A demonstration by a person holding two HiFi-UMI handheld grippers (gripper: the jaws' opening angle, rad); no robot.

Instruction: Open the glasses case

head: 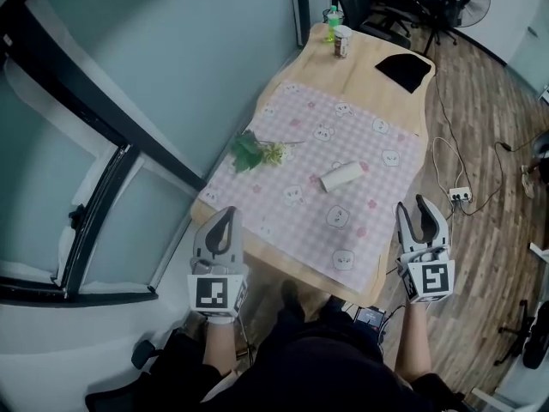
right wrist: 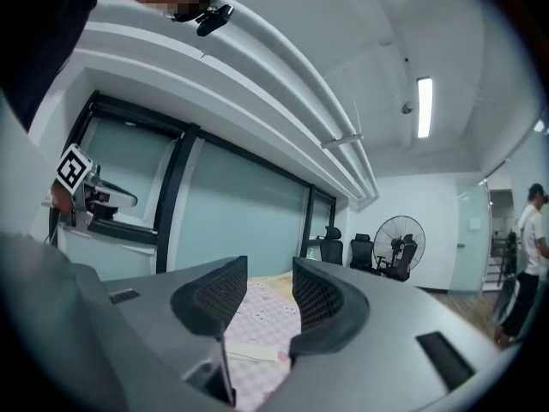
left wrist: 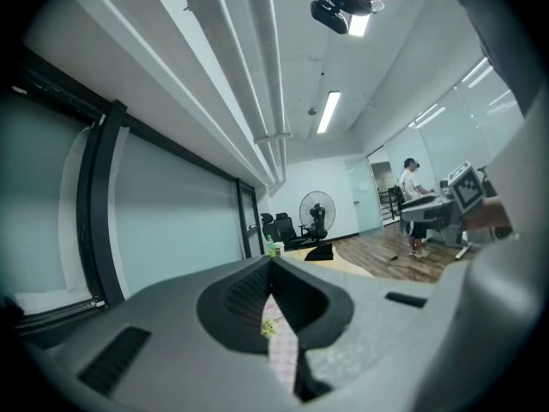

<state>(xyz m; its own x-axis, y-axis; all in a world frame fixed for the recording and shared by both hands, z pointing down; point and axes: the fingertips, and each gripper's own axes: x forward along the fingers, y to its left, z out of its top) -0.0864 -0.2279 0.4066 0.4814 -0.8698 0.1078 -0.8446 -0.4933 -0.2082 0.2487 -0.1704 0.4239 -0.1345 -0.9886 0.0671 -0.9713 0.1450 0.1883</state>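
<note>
The glasses case (head: 341,177) is lying on the worktop (head: 369,69), ahead of and between both tongs, its long axis slanting up-right. The right tongs (head: 412,206), judged nearer, are being held open and empty. The left tongs (head: 226,215) are being held closed on nothing.

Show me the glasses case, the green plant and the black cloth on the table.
glasses case (head: 343,177): head view, middle of its body.
green plant (head: 248,152): head view, on its leaves.
black cloth (head: 403,70): head view, its centre.
</note>
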